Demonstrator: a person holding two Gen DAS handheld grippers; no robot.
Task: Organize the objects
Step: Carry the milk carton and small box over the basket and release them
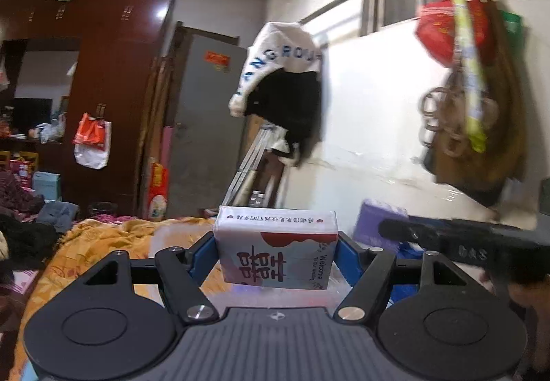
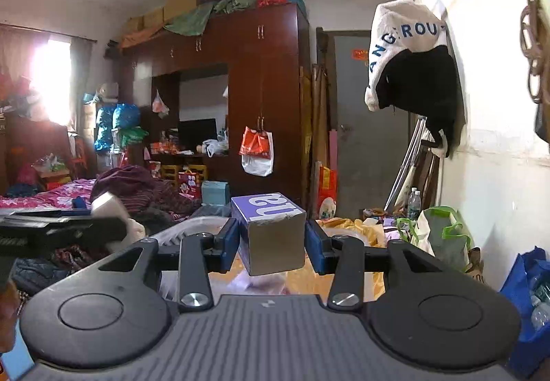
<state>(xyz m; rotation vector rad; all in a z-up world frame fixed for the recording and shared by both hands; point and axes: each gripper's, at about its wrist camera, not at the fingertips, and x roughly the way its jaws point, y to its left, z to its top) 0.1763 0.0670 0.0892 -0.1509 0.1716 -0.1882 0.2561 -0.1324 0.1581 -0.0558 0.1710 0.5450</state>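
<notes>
My left gripper (image 1: 275, 250) is shut on a white tissue pack (image 1: 275, 245) with red Chinese characters and "Welcome" print, held in the air above the orange bedding (image 1: 103, 243). My right gripper (image 2: 271, 240) is shut on a purple and grey box (image 2: 271, 230), held above a clear plastic bin (image 2: 192, 230). The right gripper's body shows at the right in the left wrist view (image 1: 464, 240), with the purple box (image 1: 378, 219) blurred beyond it. The left gripper's body (image 2: 62, 230) and its white pack (image 2: 106, 205) show at the left in the right wrist view.
A dark wooden wardrobe (image 2: 261, 82) and a grey door (image 2: 371, 126) stand at the back. A white and black jacket (image 2: 412, 61) hangs on the right wall. Bags (image 2: 440, 233) sit on the floor by the wall. A bed with piled clothes (image 2: 137, 185) lies left.
</notes>
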